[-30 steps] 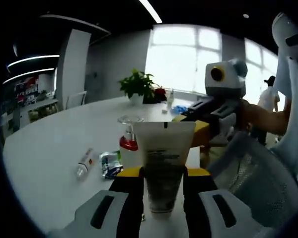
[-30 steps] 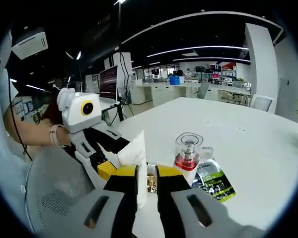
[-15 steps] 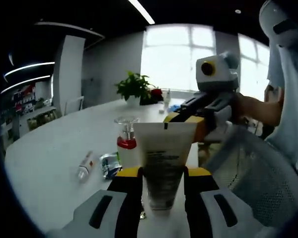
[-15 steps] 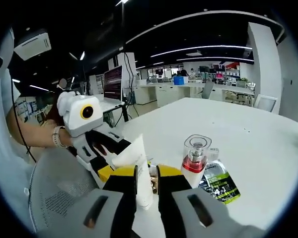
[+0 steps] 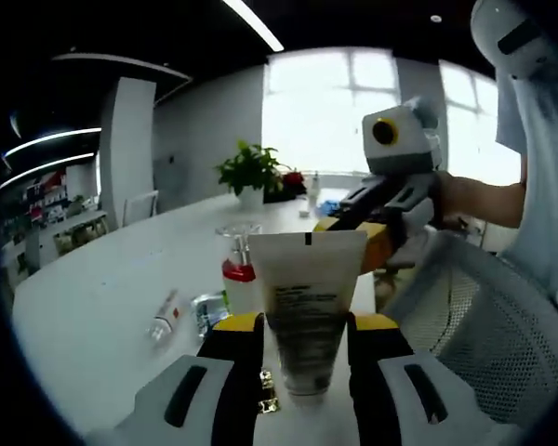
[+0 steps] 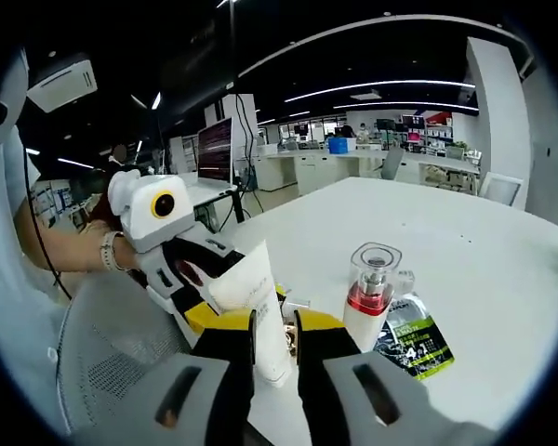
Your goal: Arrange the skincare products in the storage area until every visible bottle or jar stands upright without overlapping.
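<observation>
Skincare tube (image 5: 302, 307), cap downward, sits clamped in the left claw (image 5: 304, 358) over the white surface (image 5: 93, 307) beside the pump bottle (image 5: 236, 269), seemingly to stand it upright, while the right claw (image 6: 274, 339) hovers nearly closed, holding nothing.

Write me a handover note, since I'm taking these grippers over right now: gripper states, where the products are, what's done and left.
Left gripper: shut on the white tube, held cap down.
Right gripper: jaws close together by that tube; grip unclear.
Pump bottle stands upright on the white table.
Sachet and small tube lie flat.
Left: stand the tubes upright, apart.
</observation>
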